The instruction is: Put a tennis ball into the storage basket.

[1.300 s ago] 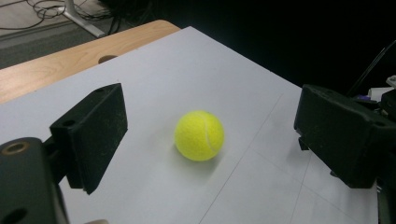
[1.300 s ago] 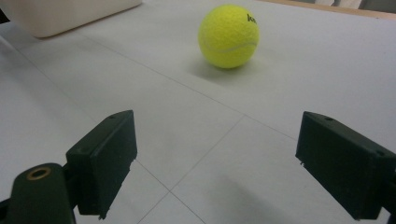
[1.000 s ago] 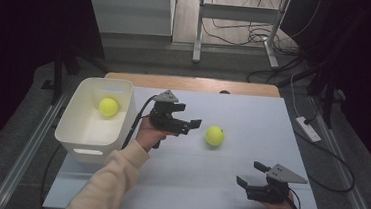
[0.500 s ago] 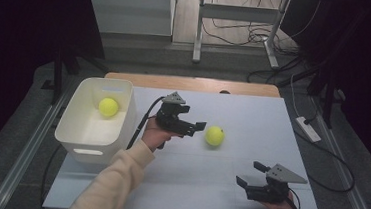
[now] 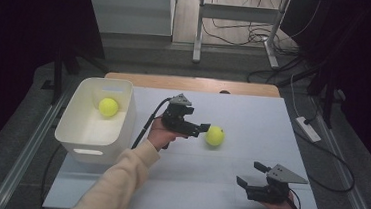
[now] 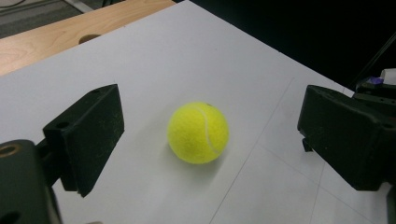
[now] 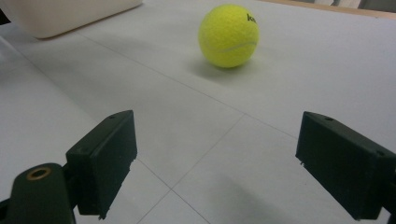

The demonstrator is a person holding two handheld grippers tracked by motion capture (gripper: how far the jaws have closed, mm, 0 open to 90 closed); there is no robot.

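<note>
Left gripper (image 5: 202, 129) jaws apart, just beside tennis ball (image 5: 214, 135); right gripper view reveals ball's black lettering.

Open white table (image 5: 253, 115) lying bare around the tennis ball (image 5: 214, 135) on its far, right and near sides; nothing crowding it there. Left gripper (image 5: 203, 129) sitting just beside the ball on its left, jaws spread wide, ball lying ahead between them, apart from both. White bin (image 5: 122, 114) standing as a wall along the left, holding a second ball (image 5: 108, 107). Right gripper (image 5: 250, 176) resting near the front right edge, jaws apart, bare surface lying between it and the ball
</note>
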